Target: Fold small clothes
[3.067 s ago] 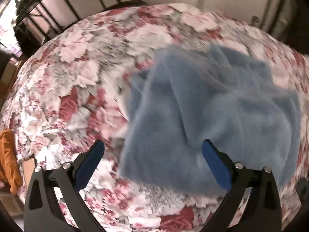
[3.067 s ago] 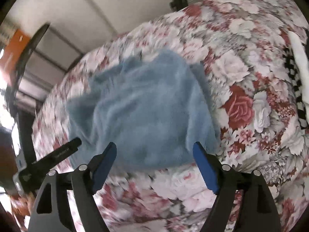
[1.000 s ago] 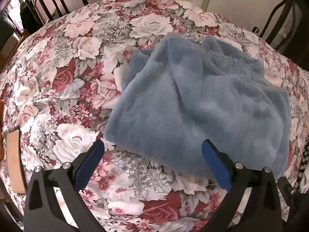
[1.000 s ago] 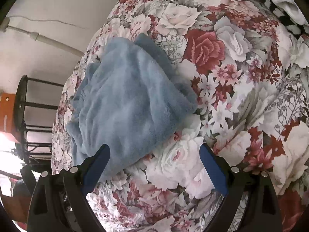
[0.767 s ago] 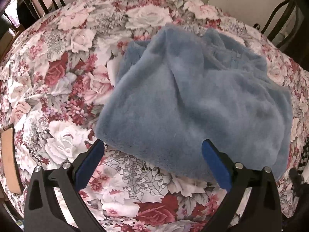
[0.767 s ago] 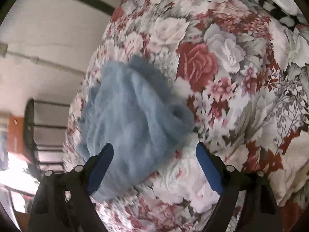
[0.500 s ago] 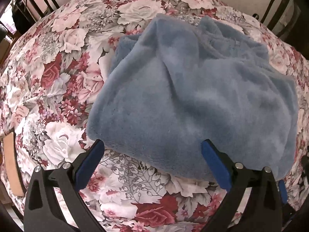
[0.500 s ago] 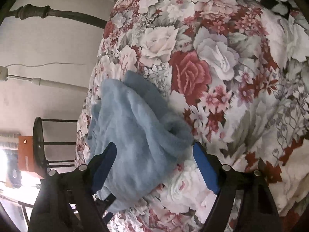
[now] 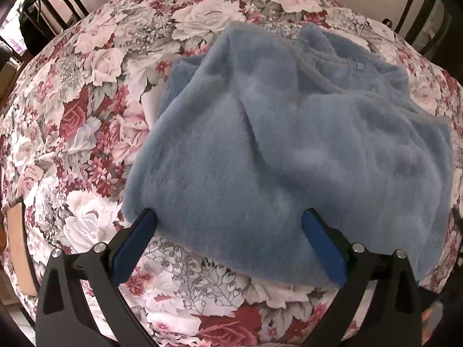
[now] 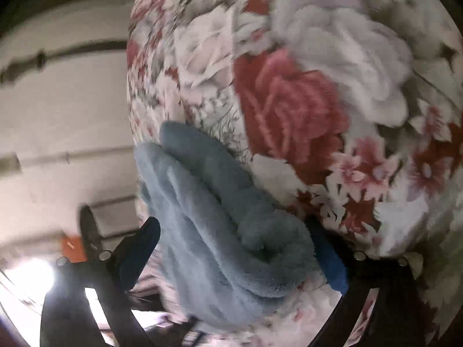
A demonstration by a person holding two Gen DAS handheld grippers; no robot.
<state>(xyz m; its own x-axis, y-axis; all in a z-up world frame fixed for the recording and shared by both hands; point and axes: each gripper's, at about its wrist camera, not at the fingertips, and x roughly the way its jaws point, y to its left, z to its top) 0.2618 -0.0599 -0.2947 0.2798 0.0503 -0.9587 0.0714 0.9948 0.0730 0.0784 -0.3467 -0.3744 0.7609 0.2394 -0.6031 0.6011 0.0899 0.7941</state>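
1 blue fleece garment (image 9: 289,150) lies rumpled on a surface covered by 1 floral cloth (image 9: 86,92) printed with red, pink and white roses. The garment occupies the centre and right of the left wrist view, its near hem facing the camera, with several creases running across its upper part.

The left gripper (image 9: 228,219) has its jaws spread wide, 2 blue-padded fingers (image 9: 133,245) reaching the near hem; both pad tips meet the edge of the fleece, which lies between them uncompressed.

In the right wrist view, blurred by motion, the right gripper (image 10: 231,231) also has its jaws wide apart, with a thick rolled corner of the same garment (image 10: 225,231) lying between its 2 fingers; whether either pad presses the fabric cannot be told.

Dark metal bars (image 9: 78,3), at least 4 on the left, rise beyond the far rim of the surface. 1 tan flat object (image 9: 20,248) sits at the left rim.
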